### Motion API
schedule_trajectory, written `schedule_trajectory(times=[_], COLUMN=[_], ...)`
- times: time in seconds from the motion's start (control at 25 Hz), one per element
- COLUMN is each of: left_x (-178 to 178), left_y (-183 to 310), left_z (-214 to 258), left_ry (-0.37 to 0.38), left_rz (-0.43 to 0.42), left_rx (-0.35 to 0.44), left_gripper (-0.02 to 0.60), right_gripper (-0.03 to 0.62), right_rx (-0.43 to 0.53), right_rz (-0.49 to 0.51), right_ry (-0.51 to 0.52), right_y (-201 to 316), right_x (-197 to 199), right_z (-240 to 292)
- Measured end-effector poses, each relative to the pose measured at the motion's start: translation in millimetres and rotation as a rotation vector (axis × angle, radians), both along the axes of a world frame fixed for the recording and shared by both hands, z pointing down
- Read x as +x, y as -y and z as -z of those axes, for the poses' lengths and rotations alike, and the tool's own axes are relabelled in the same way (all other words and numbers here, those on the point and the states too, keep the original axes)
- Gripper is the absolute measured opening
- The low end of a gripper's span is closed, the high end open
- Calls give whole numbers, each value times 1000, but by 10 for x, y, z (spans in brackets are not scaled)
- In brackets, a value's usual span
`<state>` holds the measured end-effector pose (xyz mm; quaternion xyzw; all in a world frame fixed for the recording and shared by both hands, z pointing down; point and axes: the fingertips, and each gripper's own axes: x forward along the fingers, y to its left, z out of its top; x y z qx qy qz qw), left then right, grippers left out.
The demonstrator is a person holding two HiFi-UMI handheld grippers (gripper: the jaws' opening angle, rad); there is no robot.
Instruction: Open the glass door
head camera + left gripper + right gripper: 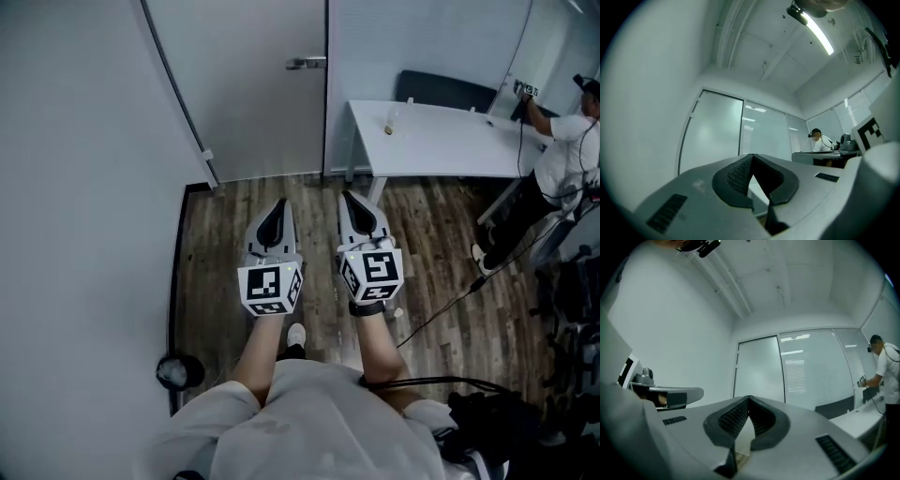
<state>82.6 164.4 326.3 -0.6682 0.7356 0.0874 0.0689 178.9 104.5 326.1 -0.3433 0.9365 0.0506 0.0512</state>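
The frosted glass door (pixel 248 94) stands closed ahead of me, its metal lever handle (pixel 307 63) at the right edge and a hinge (pixel 207 155) low on the left. My left gripper (pixel 279 202) and right gripper (pixel 349 196) are held side by side over the wood floor, pointing at the door and well short of it. Both are shut with nothing between the tips. In the left gripper view the door (pixel 717 133) shows beyond the closed left gripper (pixel 751 157). In the right gripper view the door (pixel 759 366) shows beyond the closed right gripper (pixel 749 399).
A white wall (pixel 84 187) runs along the left. A white desk (pixel 441 136) with a black chair (pixel 445 90) behind it stands at the right of the door. A person (pixel 562 155) works at the far right. Cables (pixel 450 302) cross the floor, and a round black object (pixel 178 371) lies by the wall.
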Motion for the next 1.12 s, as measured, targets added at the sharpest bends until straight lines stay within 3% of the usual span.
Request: schedule_trajectory(times=[0.2, 0.44, 0.72, 0.96, 1.12], left_x=[-715, -1038, -1298, -1364, -1358], left_y=[473, 943, 1602, 2424, 3061], left_z=[265, 95, -116, -200, 15], left_ry=[1, -28, -84, -31, 18], left_rz=[-2, -85, -111, -120, -110], left_rx=[46, 49, 30, 34, 72], left_gripper=[2, 2, 2, 2, 2], right_gripper=[2, 2, 2, 2, 2], right_rx=[47, 32, -13, -18, 32], right_rz=[0, 3, 3, 48, 50], right_ry=[-10, -14, -31, 11, 37], right_y=[450, 822, 1422, 2235, 2975], right_x=[-710, -1303, -1528, -1690, -1737], right_z=[241, 121, -151, -261, 2])
